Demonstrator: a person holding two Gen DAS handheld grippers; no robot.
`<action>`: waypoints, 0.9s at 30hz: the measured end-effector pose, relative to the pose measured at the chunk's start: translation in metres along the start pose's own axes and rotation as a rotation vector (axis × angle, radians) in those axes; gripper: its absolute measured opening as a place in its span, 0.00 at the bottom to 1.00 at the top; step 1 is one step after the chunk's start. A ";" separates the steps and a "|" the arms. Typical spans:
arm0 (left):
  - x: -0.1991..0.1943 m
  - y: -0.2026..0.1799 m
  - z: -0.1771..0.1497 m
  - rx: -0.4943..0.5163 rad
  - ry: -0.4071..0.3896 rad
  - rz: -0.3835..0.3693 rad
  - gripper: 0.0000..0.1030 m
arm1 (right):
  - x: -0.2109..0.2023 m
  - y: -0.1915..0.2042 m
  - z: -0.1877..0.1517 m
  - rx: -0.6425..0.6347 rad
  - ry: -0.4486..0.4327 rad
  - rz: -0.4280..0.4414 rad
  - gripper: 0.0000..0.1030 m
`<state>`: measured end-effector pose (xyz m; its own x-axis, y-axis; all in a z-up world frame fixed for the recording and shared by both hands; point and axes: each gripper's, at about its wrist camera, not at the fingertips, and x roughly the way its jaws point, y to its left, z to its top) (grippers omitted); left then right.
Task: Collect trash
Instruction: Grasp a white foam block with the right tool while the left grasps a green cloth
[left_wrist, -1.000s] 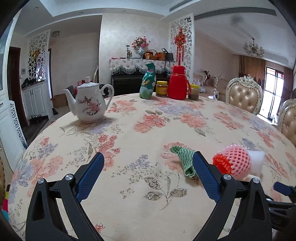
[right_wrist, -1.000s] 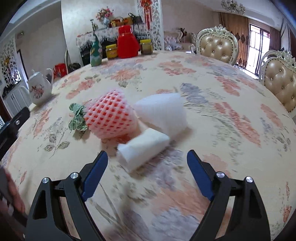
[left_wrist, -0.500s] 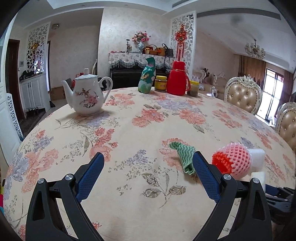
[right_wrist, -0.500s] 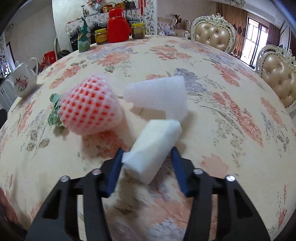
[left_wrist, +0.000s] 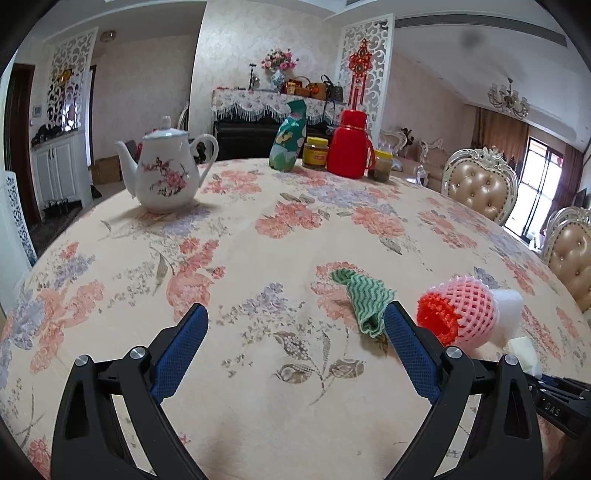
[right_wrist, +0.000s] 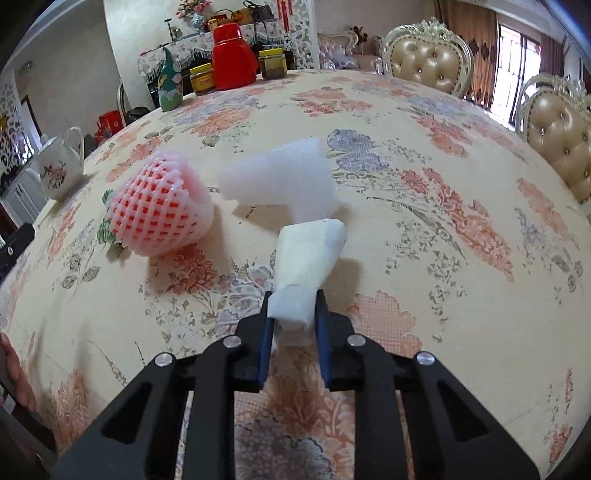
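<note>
Writing: "DAS" on right gripper | white foam pinched

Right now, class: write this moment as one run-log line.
task: collect trash | right gripper: shut on white foam roll | left gripper: open, empty | pink foam net: on table
</note>
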<state>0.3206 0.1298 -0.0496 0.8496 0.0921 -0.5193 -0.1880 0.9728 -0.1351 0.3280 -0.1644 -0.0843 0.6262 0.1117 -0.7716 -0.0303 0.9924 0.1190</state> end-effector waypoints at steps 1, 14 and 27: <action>0.001 -0.001 -0.001 0.001 0.008 -0.005 0.88 | 0.000 -0.001 0.000 0.003 0.001 0.003 0.19; 0.033 -0.048 0.005 0.107 0.118 0.028 0.82 | -0.006 0.011 -0.002 -0.052 -0.031 -0.034 0.19; 0.111 -0.081 0.018 0.111 0.268 0.040 0.53 | -0.007 0.010 -0.001 -0.038 -0.033 -0.050 0.19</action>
<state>0.4394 0.0651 -0.0811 0.6796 0.0861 -0.7285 -0.1516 0.9881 -0.0246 0.3224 -0.1552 -0.0789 0.6529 0.0606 -0.7550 -0.0275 0.9980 0.0563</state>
